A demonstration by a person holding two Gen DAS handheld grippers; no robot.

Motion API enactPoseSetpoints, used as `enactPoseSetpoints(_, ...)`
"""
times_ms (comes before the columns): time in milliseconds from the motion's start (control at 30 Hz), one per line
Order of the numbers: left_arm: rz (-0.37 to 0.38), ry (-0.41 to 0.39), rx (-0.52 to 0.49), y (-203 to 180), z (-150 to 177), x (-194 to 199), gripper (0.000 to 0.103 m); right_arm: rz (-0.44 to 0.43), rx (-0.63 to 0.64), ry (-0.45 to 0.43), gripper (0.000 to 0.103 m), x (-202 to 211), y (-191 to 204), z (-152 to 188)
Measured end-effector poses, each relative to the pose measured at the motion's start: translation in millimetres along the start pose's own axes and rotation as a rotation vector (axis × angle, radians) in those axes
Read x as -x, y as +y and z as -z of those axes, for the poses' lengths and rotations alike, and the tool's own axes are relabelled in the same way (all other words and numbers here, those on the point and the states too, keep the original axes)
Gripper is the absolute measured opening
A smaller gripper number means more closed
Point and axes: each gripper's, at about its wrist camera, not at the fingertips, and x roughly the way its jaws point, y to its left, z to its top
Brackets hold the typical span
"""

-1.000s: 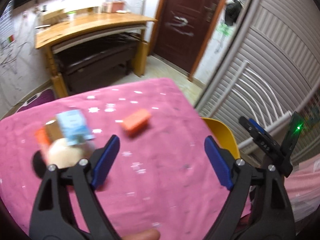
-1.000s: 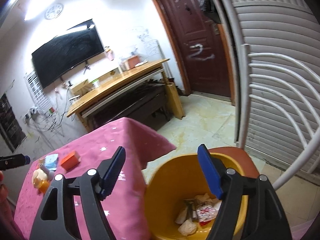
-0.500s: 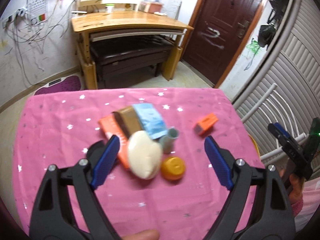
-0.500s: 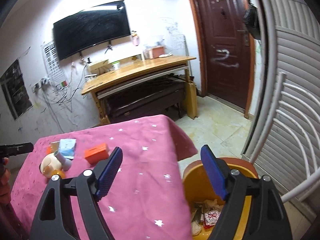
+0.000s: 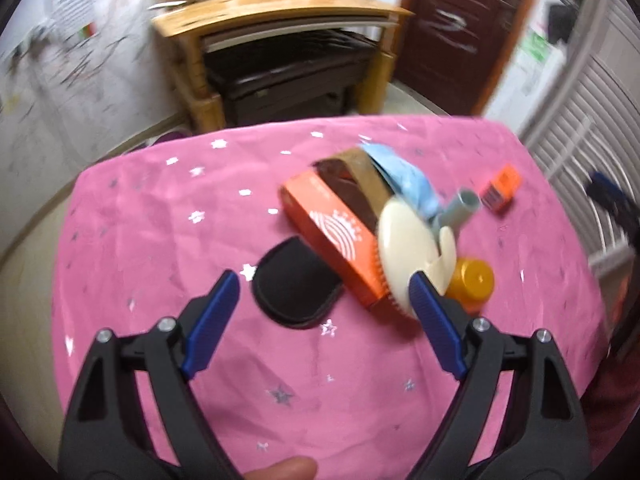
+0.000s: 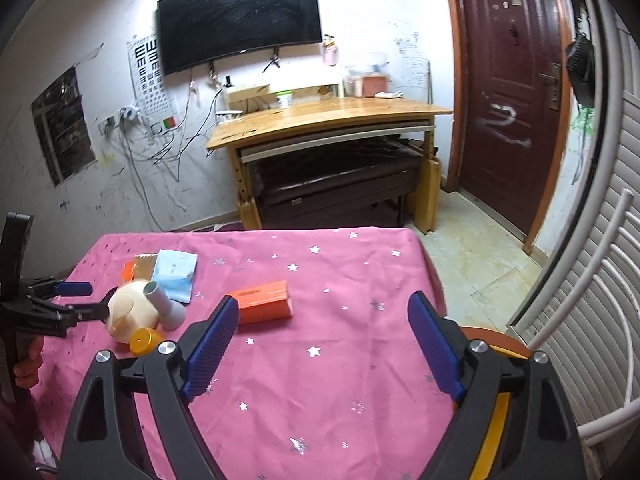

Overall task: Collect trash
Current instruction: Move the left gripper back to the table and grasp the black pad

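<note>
A pile of trash lies on the pink star-patterned table (image 5: 160, 240): a long orange box (image 5: 332, 236), a cream round brush (image 5: 404, 248), brown packet (image 5: 352, 184), blue packet (image 5: 404, 180), grey tube (image 5: 460, 208), orange cap (image 5: 472, 280) and a flat black pad (image 5: 296, 284). My left gripper (image 5: 324, 284) hovers open just above the black pad, its right finger in front of the brush. A small orange box (image 6: 264, 302) lies apart from the pile. My right gripper (image 6: 323, 304) hangs over the table near it, jaws opening, nothing between them. The left gripper (image 6: 86, 300) shows beside the pile.
A yellow bin (image 6: 496, 420) stands on the floor off the table's right edge, under my right gripper's right finger. White railing (image 6: 580, 320) runs to its right. A wooden desk (image 6: 328, 120) and a dark door (image 6: 508, 100) are beyond the table.
The left gripper swung left over the pile and came lower, so the pile looks bigger. The right gripper left the bin, moved over the table, rolled level, and its jaws widened.
</note>
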Motion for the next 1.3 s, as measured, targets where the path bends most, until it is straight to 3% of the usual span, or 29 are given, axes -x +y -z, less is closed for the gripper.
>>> enactPoseSetpoints(400,0.008,0.028,-0.154,10.8,4.1,-7.8,0.085,-0.008,0.019,0.04,0.081,-19.9,4.4,-1.1)
enactPoseSetpoints(467,0.0,0.029,-0.18,8.4,1.5,-11.8,0.079,-0.011,0.02,0.046,0.081,-22.1,3.8,-1.6)
enactPoseSetpoints(733,0.049,0.046,-0.221,9.6,-9.9,-32.1,0.073,-0.01,0.025,0.064,0.081,-30.6,4.6,-1.3)
enactPoseSetpoints(800,0.049,0.037,-0.218,11.4,-10.9,-31.4,0.067,-0.009,0.023,0.065,0.081,-31.8,4.2,-1.9)
enactPoseSetpoints(867,0.048,0.029,-0.214,12.3,-10.1,-29.2,0.051,-0.008,0.022,0.068,0.081,-34.0,3.0,-2.7)
enactPoseSetpoints(1033,0.007,0.004,-0.237,5.8,-0.8,-21.4,0.039,-0.017,0.042,0.092,0.081,-44.6,8.5,-3.5)
enactPoseSetpoints(1300,-0.034,-0.042,-0.196,10.2,14.8,6.6,0.039,-0.058,0.11,0.17,0.081,-75.3,26.2,-4.7)
